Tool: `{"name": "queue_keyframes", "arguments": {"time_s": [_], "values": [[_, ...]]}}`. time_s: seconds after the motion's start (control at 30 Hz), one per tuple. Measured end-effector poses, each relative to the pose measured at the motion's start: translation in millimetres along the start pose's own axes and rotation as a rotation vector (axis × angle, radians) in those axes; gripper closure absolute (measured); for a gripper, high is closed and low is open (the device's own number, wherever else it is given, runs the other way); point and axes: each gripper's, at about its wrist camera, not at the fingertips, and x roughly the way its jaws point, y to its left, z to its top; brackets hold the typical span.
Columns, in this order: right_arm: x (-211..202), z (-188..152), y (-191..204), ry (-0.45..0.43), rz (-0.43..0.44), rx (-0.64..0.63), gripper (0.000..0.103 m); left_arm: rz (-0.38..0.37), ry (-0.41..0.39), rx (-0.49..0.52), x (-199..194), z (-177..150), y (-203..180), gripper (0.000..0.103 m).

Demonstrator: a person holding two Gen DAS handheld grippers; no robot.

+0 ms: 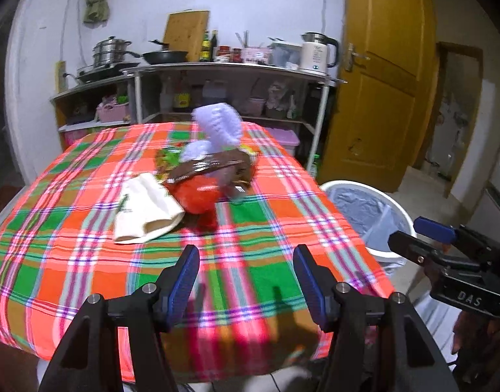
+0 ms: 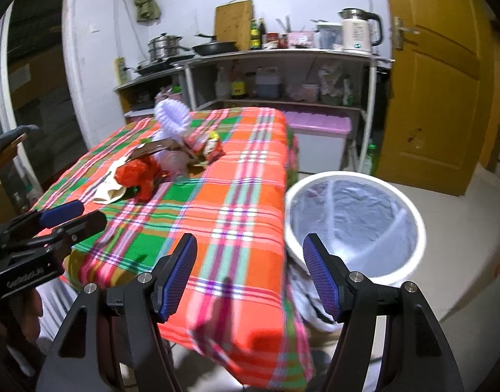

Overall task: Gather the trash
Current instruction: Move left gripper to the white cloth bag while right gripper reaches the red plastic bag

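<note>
Nearest, the left gripper (image 1: 246, 281) hangs with its jaws apart and empty over the near edge of the plaid tablecloth (image 1: 86, 261). The right gripper (image 2: 250, 276), likewise spread and empty, straddles the table's corner beside the white lined bin (image 2: 413, 215). Straight ahead of the left gripper lies the trash pile (image 1: 201, 176): a cream paper wrapper (image 1: 145, 212), long axis running away and rightward, touching a red plastic bag (image 1: 197, 196). The left looks nearer. Only the right wrist view shows the bin's whole mouth.
</note>
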Motion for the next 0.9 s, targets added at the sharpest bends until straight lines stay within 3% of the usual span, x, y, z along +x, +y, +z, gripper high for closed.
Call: {"name": "queue_keyframes", "arguments": {"time_s": [0.43,0.77,0.9], "values": [[52,37,62,0.033,0.159,-0.1,0.035,0.154,0.008,-0.128,25,15,90,0.044],[96,63,109,0.07,0.256,-0.143,0.035,0.16,0.039,-0.182,47,17,130,0.044],[115,67,122,0.102,0.277,-0.15,0.043,0.138,0.052,-0.209,57,18,140,0.044]]}}
